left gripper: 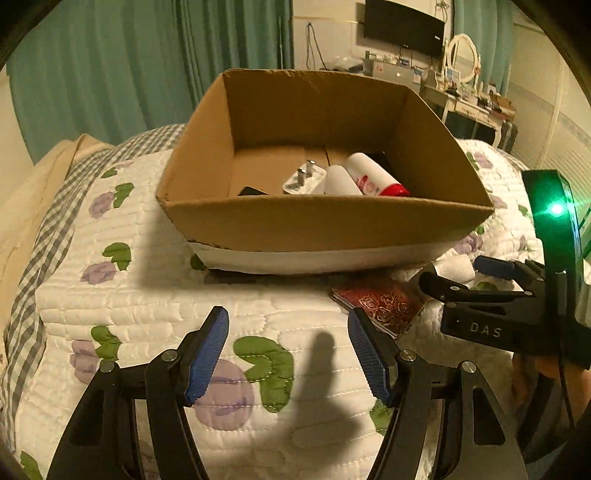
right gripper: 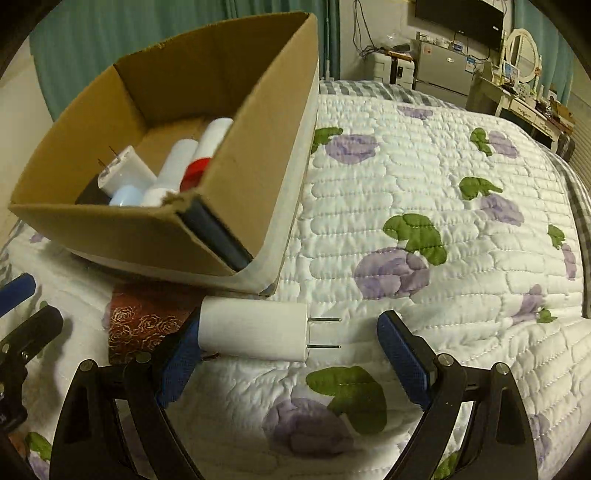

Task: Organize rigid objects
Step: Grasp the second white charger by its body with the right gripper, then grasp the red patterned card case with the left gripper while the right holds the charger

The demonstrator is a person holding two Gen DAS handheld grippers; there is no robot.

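Observation:
A cardboard box (left gripper: 325, 221) stands on the quilted bed and also shows in the right wrist view (right gripper: 147, 236). Inside lie a white charger (left gripper: 303, 179), a white tube (left gripper: 341, 181) and a white bottle with a red cap (left gripper: 376, 179). A white plug adapter (right gripper: 255, 328) lies on the quilt in front of the box, between the open jaws of my right gripper (right gripper: 291, 343), its prongs pointing right. It shows in the left wrist view (left gripper: 456, 267) too. A red rose-patterned booklet (left gripper: 384, 304) lies beside it. My left gripper (left gripper: 288, 350) is open and empty over the quilt.
The floral quilt (right gripper: 424, 221) spreads to the right of the box. Green curtains (left gripper: 110, 66) hang behind. A dresser with a mirror (left gripper: 465, 74), a wall screen (left gripper: 404, 27) and a small fridge (right gripper: 443, 66) stand at the far right.

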